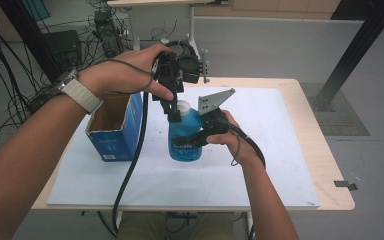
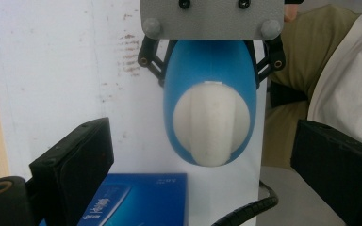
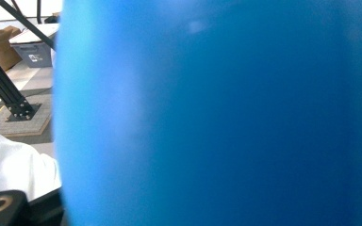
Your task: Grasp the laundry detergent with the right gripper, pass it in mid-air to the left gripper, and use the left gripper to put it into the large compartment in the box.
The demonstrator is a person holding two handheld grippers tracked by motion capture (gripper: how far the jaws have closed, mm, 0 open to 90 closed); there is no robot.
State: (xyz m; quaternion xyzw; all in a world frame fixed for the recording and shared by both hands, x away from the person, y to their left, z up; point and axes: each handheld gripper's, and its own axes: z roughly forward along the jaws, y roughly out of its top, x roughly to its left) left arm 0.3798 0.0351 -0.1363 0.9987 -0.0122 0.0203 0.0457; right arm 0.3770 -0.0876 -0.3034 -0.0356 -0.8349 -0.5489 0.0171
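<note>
Blue bottle, white cap, upright on desk

The right gripper [image 1: 200, 137] clamps the blue bottle [image 1: 184, 137] by its body beside the open blue carton [image 1: 116, 131]; the left gripper [image 1: 172, 107] hangs spread above the white cap [image 2: 212, 125].

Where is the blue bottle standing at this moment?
In the high view the blue bottle stands upright near the middle of the white mat, just right of the open blue box, gripped at its side by the right tongs.
</note>
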